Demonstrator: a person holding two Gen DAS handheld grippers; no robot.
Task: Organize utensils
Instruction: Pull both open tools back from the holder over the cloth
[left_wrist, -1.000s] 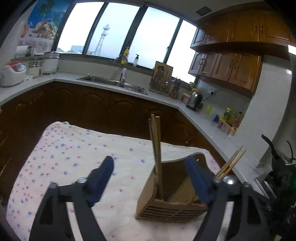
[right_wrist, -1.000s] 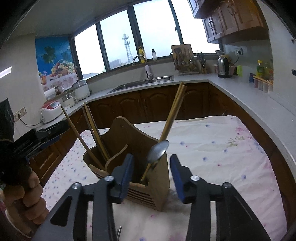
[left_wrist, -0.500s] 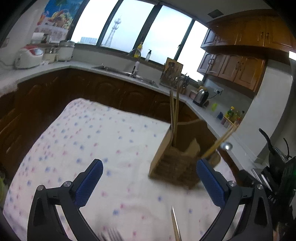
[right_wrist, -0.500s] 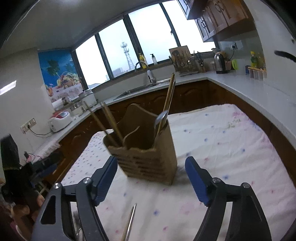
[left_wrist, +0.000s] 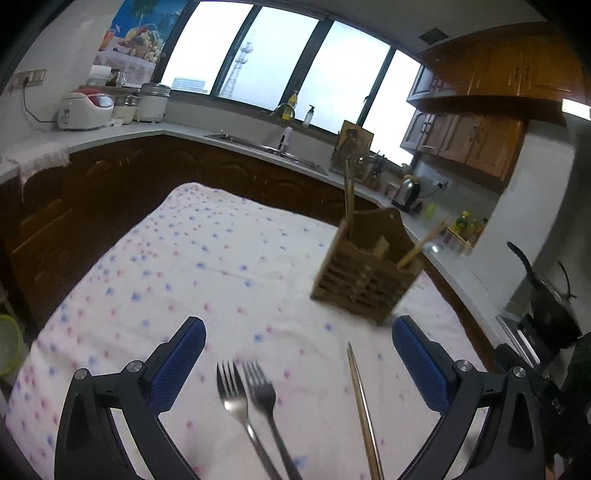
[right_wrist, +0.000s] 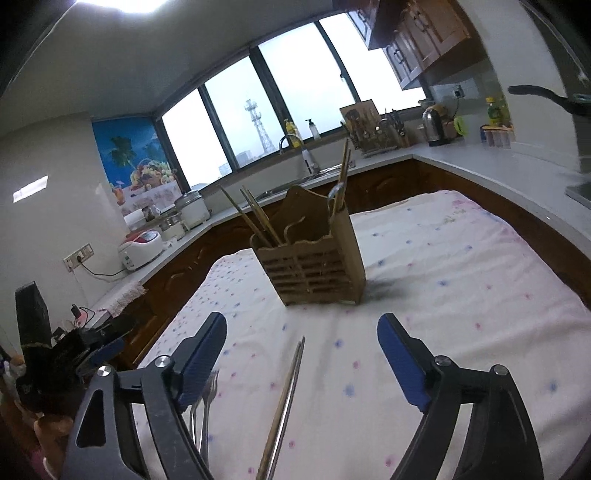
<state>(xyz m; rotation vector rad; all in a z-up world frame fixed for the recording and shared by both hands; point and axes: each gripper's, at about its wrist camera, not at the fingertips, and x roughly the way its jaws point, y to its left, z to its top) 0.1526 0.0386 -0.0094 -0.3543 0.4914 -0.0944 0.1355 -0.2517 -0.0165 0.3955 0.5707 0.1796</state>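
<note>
A wooden utensil holder (left_wrist: 364, 267) stands on the dotted tablecloth (left_wrist: 207, 266) and holds chopsticks and a spoon; it also shows in the right wrist view (right_wrist: 314, 258). Two metal forks (left_wrist: 247, 398) lie side by side on the cloth, between my left gripper's fingers. A pair of chopsticks (left_wrist: 364, 410) lies to their right. My left gripper (left_wrist: 299, 358) is open and empty, well back from the holder. My right gripper (right_wrist: 301, 350) is open and empty, above the chopsticks (right_wrist: 284, 402); the forks (right_wrist: 205, 406) lie by its left finger.
The table is ringed by dark cabinets and a pale counter (left_wrist: 122, 133) with a sink (left_wrist: 266, 147), rice cookers (left_wrist: 86, 110) and a kettle (left_wrist: 406, 192). A black pan (left_wrist: 550, 306) sits at the right. The left gripper's body (right_wrist: 66, 350) shows at the right view's left edge.
Both grippers have pulled back from the holder and opened wide. The holder now stands farther off, and the forks and chopsticks on the cloth have come into view.
</note>
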